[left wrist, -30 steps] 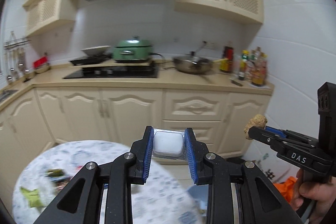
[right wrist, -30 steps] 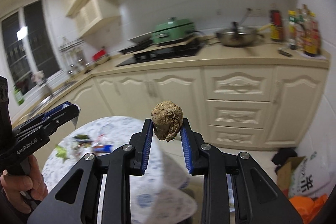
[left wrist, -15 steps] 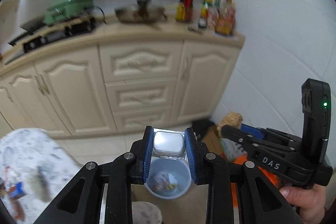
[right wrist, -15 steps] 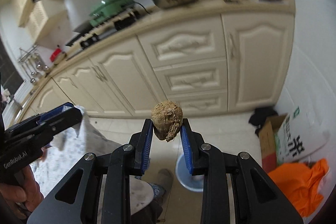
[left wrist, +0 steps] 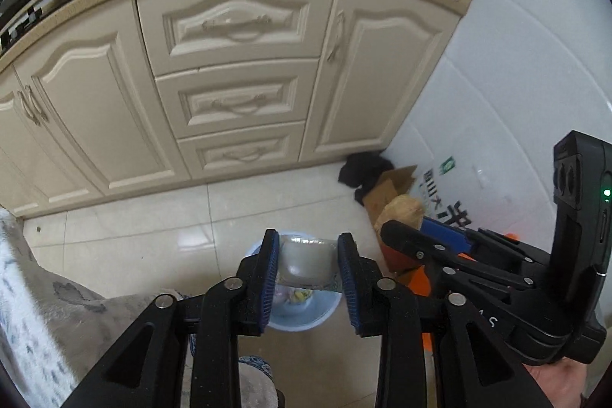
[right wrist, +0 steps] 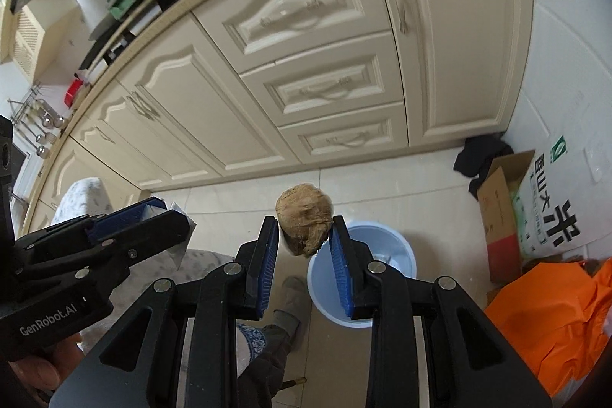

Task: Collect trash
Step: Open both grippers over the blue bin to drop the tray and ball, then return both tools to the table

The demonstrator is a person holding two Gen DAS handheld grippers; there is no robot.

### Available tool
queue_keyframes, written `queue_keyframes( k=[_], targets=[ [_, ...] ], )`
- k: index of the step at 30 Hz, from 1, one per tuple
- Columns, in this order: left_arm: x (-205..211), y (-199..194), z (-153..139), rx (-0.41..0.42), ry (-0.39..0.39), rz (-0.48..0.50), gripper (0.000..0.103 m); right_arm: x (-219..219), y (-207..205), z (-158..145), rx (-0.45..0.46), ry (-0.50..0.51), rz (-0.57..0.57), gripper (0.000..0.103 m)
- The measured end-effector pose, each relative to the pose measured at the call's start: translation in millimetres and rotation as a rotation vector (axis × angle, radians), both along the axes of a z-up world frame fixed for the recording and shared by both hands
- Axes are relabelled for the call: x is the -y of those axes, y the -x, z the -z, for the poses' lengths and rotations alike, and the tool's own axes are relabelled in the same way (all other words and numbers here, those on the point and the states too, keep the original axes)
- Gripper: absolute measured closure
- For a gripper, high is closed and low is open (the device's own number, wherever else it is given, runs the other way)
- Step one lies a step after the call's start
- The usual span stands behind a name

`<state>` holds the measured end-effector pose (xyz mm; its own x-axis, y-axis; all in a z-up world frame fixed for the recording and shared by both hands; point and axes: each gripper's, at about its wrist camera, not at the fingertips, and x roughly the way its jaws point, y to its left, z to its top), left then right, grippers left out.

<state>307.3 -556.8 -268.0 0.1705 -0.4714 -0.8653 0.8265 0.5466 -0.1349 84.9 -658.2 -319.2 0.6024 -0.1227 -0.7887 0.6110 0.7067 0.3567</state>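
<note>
My left gripper (left wrist: 308, 239) points down over a light blue bin (left wrist: 329, 308) on the floor. A clear plastic pack with a white block (left wrist: 306, 260) hangs tilted between its blue pads; the jaws are opening and the pack looks loose. My right gripper (right wrist: 304, 224) holds a brown crumpled lump (right wrist: 304, 213) between its pads, with its jaws starting to open, just left of the bin (right wrist: 397, 243). In the left wrist view the right gripper (left wrist: 397, 224) and the lump (left wrist: 405, 207) sit to the right. In the right wrist view the left gripper (right wrist: 168, 217) is at the left.
Cream cabinets (left wrist: 237, 94) stand behind the bin. A cardboard box (right wrist: 501, 201), a printed white sack (right wrist: 554, 209) and an orange bag (right wrist: 554, 312) crowd the right corner. A person's slippered foot (right wrist: 290, 297) stands beside the bin, and a patterned tablecloth (left wrist: 30, 312) hangs at the left.
Both grippers swung down and right from the table toward the floor bin. The left jaws have widened and the pack now tilts. The lump stays in the right pads.
</note>
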Motion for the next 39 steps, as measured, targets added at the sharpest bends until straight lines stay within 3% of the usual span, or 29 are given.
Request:
queue_keyframes(
  k=[1, 2, 3, 4, 6, 7, 10, 11, 16, 19, 32, 39],
  targets=[
    [4, -5, 3, -0.005, -0.013, -0.003, 0.060, 2, -1, 4, -0.007, -0.006, 0.001, 0.073],
    [16, -9, 6, -0.001, -0.021, -0.007, 0.043, 3, -1, 7, -0.008, -0.011, 0.004, 0.072],
    [24, -12, 8, 0.012, -0.026, -0.012, 0.029, 5, 0, 11, -0.010, -0.020, 0.014, 0.066],
    [24, -14, 6, 0.034, -0.024, -0.019, 0.024, 7, 1, 13, -0.013, -0.024, 0.025, 0.060],
    [29, -14, 4, 0.077, -0.033, -0.030, 0.006, 9, 5, 15, -0.007, -0.031, 0.047, 0.037],
    [32, -13, 4, 0.096, -0.041, -0.037, 0.003, 9, 7, 14, -0.003, -0.036, 0.056, 0.033],
    [26, -9, -6, 0.153, -0.034, -0.057, 0.001, 8, 14, 10, 0.008, -0.033, 0.100, 0.002],
    [23, -8, -11, 0.166, -0.029, -0.066, 0.001, 7, 16, 7, 0.013, -0.026, 0.113, 0.000],
    [-2, 4, -38, 0.213, 0.027, -0.104, 0.001, -2, 28, -12, 0.017, 0.001, 0.164, 0.000],
    [-39, 28, -56, 0.232, 0.065, -0.122, 0.001, -11, 29, -27, 0.030, 0.011, 0.159, 0.000],
    [-205, 88, -145, 0.308, 0.227, -0.219, 0.001, -81, 14, -108, 0.114, 0.129, 0.065, 0.000],
    [-291, 118, -180, 0.392, 0.296, -0.306, 0.001, -138, -9, -157, 0.184, 0.197, -0.028, 0.000]
  ],
)
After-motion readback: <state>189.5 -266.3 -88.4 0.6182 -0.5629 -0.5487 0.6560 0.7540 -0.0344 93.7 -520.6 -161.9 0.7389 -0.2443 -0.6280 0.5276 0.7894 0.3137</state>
